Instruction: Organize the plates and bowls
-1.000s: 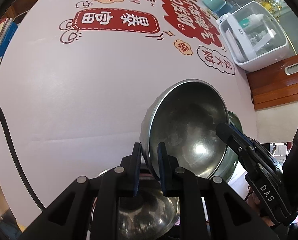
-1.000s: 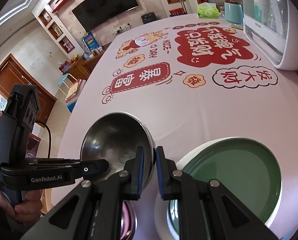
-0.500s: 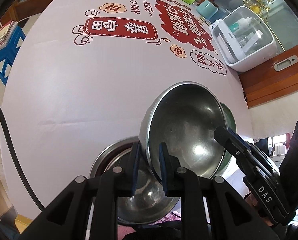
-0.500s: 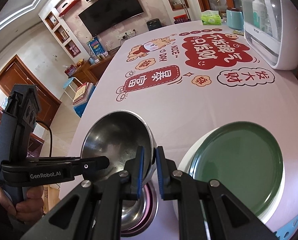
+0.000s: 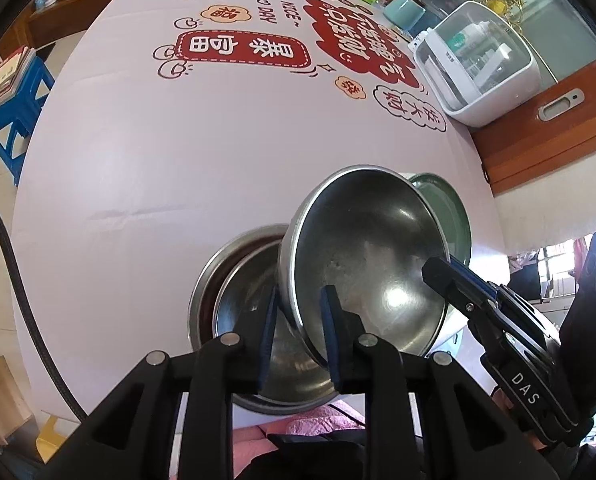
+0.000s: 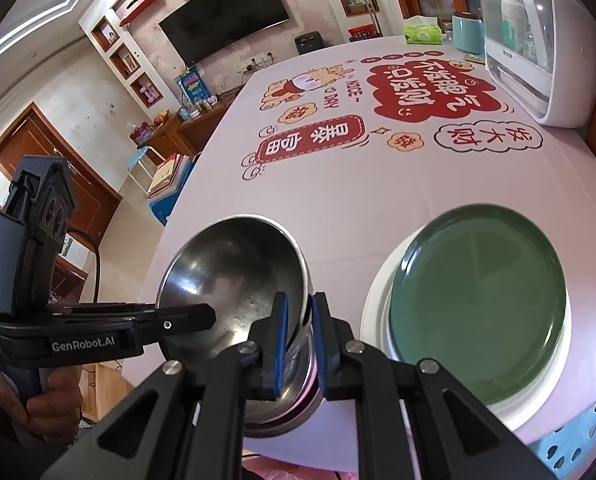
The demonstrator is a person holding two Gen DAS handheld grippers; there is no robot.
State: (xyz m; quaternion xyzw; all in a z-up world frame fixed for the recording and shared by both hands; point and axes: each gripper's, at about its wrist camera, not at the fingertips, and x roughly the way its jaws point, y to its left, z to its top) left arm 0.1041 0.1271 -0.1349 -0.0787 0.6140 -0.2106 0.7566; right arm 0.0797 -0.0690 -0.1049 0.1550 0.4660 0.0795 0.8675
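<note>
Pinching bowl [image 5: 362,264] rim, right gripper [image 6: 298,344] clamped, left gripper [image 5: 298,340] loosening; risking slip, clanging onto lower bowl [image 5: 241,308].

Left gripper [image 5: 298,336]: black frame, blue pads, silver screws; white "GenRobot.AI" lettering along its side. Right gripper [image 6: 300,344]: same build, "DAS" lettering. Black cable [image 5: 13,280] left of the left gripper.

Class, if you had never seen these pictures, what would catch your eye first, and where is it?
A tilted steel bowl sits front and centre, its rim between the left gripper and the right gripper, above a second steel bowl on the table. Beside it, a green plate lies on a white plate.
</note>
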